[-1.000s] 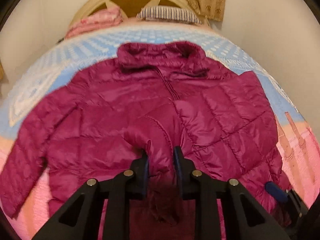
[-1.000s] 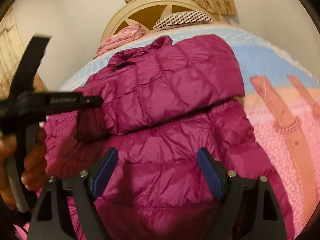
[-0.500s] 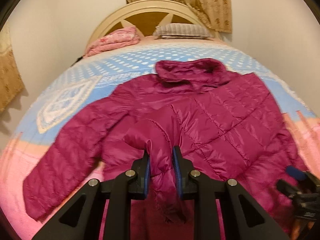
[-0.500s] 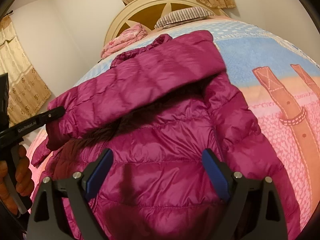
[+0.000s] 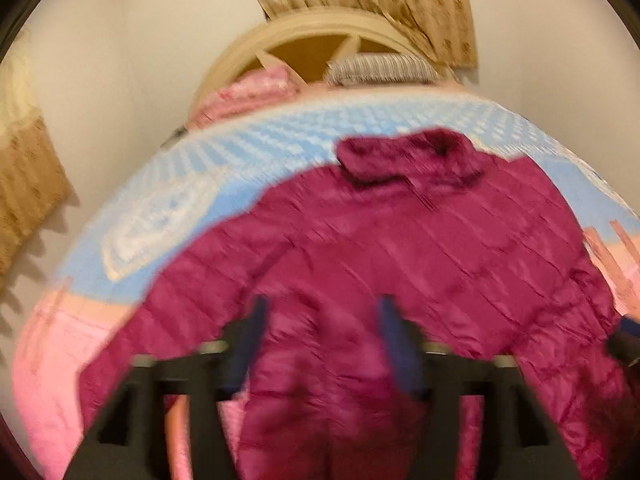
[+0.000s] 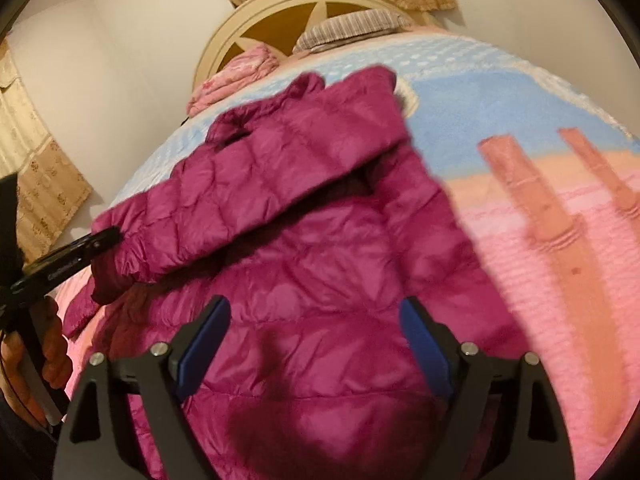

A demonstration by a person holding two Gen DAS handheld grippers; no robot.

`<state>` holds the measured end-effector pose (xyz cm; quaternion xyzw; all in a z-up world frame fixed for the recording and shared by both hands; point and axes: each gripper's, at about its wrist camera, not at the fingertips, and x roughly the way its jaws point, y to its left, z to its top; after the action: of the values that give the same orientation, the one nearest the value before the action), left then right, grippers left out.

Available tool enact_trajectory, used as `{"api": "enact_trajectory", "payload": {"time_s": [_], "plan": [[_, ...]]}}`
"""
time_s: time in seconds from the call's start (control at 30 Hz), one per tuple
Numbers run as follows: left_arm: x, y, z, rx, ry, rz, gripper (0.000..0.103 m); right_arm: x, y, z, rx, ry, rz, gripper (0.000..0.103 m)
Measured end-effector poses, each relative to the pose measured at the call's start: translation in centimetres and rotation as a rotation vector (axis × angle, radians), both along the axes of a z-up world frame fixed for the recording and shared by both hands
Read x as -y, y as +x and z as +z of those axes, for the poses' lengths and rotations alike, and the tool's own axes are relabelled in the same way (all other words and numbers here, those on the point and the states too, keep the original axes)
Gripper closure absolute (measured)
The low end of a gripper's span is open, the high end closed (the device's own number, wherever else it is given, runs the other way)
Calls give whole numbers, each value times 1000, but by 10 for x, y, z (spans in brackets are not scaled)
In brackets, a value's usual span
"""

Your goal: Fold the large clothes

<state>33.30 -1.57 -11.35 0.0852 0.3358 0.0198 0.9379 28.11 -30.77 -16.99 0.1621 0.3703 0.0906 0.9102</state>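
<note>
A magenta quilted puffer jacket point(image 5: 420, 264) lies spread on the bed, collar toward the headboard. Its right sleeve point(image 6: 256, 184) is folded across the body, with the cuff at the left. My left gripper point(image 5: 322, 344) is open above the jacket's lower part, blurred by motion. It also shows at the left edge of the right wrist view point(image 6: 80, 248), right beside the sleeve cuff. My right gripper point(image 6: 314, 344) is open and empty just over the jacket's lower right part.
The bed cover point(image 6: 520, 128) is blue toward the head and pink near me. A striped pillow point(image 5: 380, 68) and a pink folded blanket point(image 5: 248, 96) lie by the cream headboard point(image 5: 312, 36). Curtains hang behind and at the left.
My left gripper has opened and let go of the sleeve cuff, which now rests folded across the jacket. The right gripper has stayed open and shifted little.
</note>
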Motion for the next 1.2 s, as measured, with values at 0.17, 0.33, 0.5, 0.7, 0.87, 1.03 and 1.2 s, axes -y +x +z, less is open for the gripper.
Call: {"api": "enact_trajectory", "payload": {"time_s": [0.17,0.33,0.5,0.7,0.87,1.03,1.2], "plan": [[10,-3,-1,-22,-13,-50,21,9,8,33,48,-92,-15,15],[29,14,1,6,-1,-26,21,16,40,48,50,-171,-36,21],[44,62,-19,-46,-13,71,21,21,85,56,85,-182,-121,31],[32,100,-57,-128,-39,152,21,10,141,40,96,-248,-117,32],[20,107,-83,-170,-85,180,21,23,167,6,-5,-230,-126,37],[16,107,-95,-176,-133,188,17,46,170,-23,-59,-101,-147,36],[22,108,-98,-176,-98,188,14,43,171,-26,-61,-124,-151,35]]}}
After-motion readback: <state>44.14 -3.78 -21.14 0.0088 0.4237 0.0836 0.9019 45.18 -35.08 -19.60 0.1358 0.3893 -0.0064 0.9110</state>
